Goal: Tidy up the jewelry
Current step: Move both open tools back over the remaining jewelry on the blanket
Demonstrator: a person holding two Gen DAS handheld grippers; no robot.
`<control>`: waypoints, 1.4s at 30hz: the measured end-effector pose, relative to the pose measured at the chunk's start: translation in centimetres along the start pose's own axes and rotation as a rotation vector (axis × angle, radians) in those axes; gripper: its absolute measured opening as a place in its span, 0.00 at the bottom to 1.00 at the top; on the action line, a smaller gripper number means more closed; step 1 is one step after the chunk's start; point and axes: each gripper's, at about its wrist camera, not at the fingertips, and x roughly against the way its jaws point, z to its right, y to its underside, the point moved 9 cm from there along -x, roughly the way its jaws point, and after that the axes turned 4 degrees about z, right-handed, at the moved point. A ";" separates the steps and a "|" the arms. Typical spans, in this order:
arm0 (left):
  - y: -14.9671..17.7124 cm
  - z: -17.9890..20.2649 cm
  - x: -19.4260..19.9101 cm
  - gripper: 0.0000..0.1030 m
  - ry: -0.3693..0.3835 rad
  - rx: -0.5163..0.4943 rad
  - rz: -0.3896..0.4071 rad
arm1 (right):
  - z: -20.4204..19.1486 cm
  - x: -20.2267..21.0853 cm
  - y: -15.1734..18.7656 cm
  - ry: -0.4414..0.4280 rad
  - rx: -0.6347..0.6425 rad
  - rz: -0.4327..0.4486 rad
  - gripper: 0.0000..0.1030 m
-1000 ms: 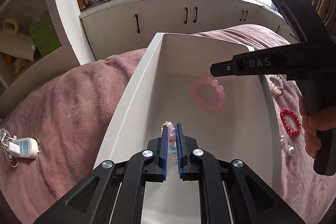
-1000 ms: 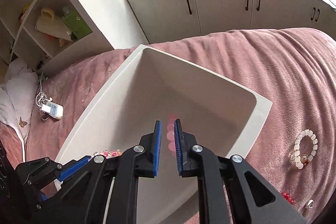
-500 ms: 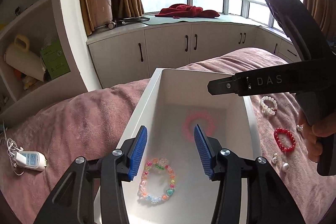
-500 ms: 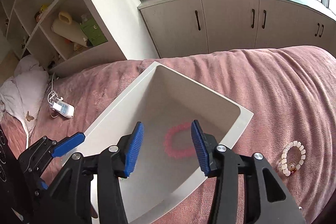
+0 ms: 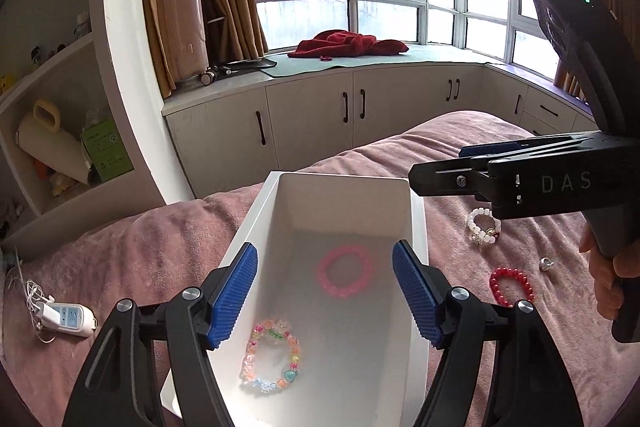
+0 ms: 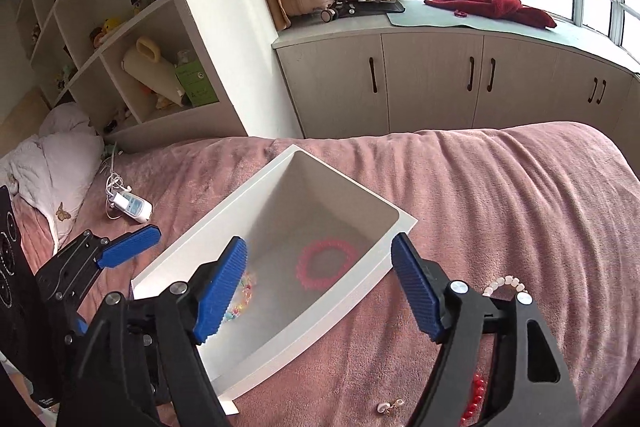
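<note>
Two bracelets, pink [image 5: 345,271] and multicolour [image 5: 271,355], lie in the white bin [image 5: 256,219] below both spread, empty tongs: left gripper [image 5: 325,297], right gripper [image 6: 319,289]. Next, the right gripper should descend around the red bracelet [image 5: 511,286], right of the bin, closing on beads, not blanket [image 6: 500,187].

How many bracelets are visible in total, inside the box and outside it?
4: pink bracelet and multicolored bracelet in the white box; white bracelet and red bracelet on the blanket.

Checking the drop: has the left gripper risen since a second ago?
Yes. The left gripper has opened and pulled up and back from the white bin, leaving the multicolored bracelet inside.
</note>
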 end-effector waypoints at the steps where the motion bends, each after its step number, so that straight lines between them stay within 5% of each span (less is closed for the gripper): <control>1: -0.2 0.4 0.2 0.71 0.001 -0.005 0.003 | 0.4 0.7 0.1 0.001 -0.002 0.009 0.73; 23: -2.1 13.3 0.8 0.86 0.104 -0.019 0.034 | 13.9 12.2 6.3 0.199 -0.011 0.130 0.89; 34: 1.9 17.8 -2.6 0.88 0.154 -0.057 -0.031 | 20.4 11.1 13.8 0.357 -0.069 0.102 0.90; 42: 7.2 19.5 -4.3 0.88 0.178 -0.152 -0.047 | 22.1 7.0 18.4 0.398 0.012 0.012 0.74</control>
